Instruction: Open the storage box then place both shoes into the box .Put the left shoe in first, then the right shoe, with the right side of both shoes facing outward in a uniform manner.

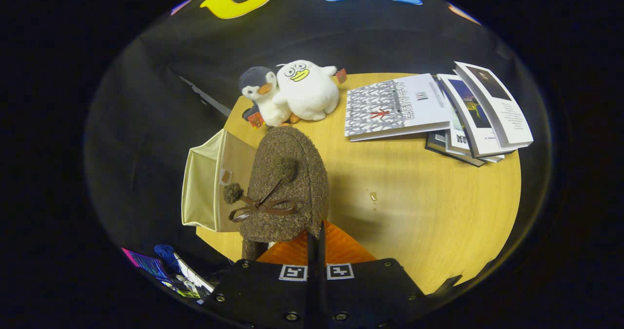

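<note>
A brown fuzzy shoe [287, 173] with a brown ribbon bow and two pompoms hangs just ahead of my fingers, toe pointing away from me. My gripper [316, 241] is shut on the shoe's rear rim, its orange fingers [341, 248] pressed almost together. Left of the shoe, at the edge of the round wooden table [429, 212], stands the beige fabric storage box [202, 187]. The shoe overlaps the box's right side and hides part of it. I cannot tell how far the box is open.
Two plush toys [292, 92], a penguin and a white bird, sit at the table's far edge beyond the shoe. A flat book [397, 107] and a fanned stack of books [480, 114] lie far right. A small spot [373, 196] marks the tabletop.
</note>
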The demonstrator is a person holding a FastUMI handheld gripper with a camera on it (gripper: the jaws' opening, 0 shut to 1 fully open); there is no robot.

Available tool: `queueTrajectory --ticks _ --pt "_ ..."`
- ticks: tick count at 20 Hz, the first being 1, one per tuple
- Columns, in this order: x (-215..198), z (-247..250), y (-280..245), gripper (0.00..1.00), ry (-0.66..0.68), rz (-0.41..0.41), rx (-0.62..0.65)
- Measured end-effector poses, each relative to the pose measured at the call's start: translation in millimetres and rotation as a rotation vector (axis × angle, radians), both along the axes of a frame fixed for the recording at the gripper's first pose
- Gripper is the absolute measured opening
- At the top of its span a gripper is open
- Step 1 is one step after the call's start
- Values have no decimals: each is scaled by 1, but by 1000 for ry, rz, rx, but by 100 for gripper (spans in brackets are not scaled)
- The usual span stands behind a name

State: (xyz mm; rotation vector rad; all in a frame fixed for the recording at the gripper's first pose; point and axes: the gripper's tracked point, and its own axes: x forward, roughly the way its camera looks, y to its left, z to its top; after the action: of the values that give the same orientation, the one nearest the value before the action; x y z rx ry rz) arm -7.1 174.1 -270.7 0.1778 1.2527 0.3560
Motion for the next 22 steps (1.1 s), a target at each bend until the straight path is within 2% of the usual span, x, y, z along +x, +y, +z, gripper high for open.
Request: queueTrajectory --ticks 7,15,22 --pt "22 22 98 0 -44 215 47" --pt "33 35 195 0 -111 444 30" --pt "32 6 253 0 -89 561 -15"
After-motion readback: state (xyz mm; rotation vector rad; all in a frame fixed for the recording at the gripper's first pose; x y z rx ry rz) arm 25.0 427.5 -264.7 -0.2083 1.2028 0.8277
